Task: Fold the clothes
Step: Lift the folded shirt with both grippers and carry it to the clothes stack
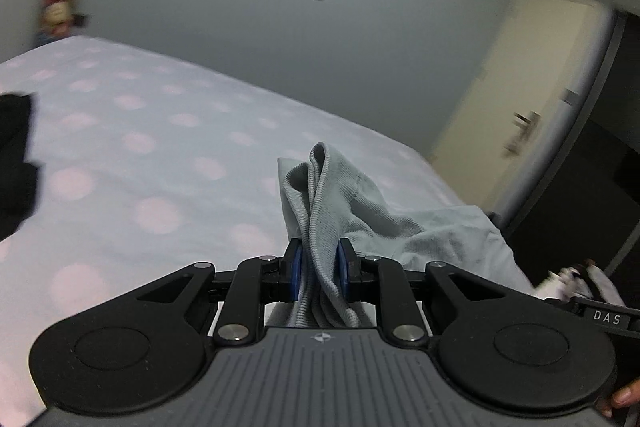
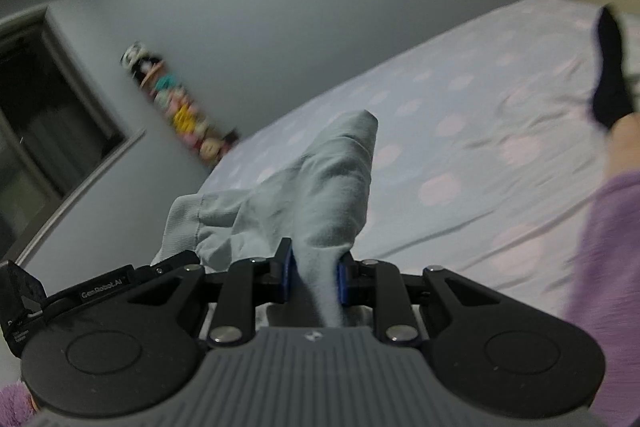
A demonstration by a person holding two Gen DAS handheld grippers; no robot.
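Observation:
A light grey-blue garment [image 1: 360, 203] with ribbed edging is held up above the bed. My left gripper [image 1: 319, 269] is shut on a bunched ribbed edge of it, and the cloth trails off to the right. My right gripper [image 2: 313, 277] is shut on another part of the same garment [image 2: 320, 187], which stands up in a fold between the blue pads [image 2: 289, 277] and hangs to the left. The views are blurred by motion.
The bed [image 1: 140, 155] has a pale sheet with pink dots [image 2: 460, 131]. Dark clothing [image 1: 16, 163] lies at its left edge and shows in the right wrist view [image 2: 610, 67]. A grey wall, a cream door [image 1: 512, 99] and a person's purple sleeve [image 2: 604, 267] are around.

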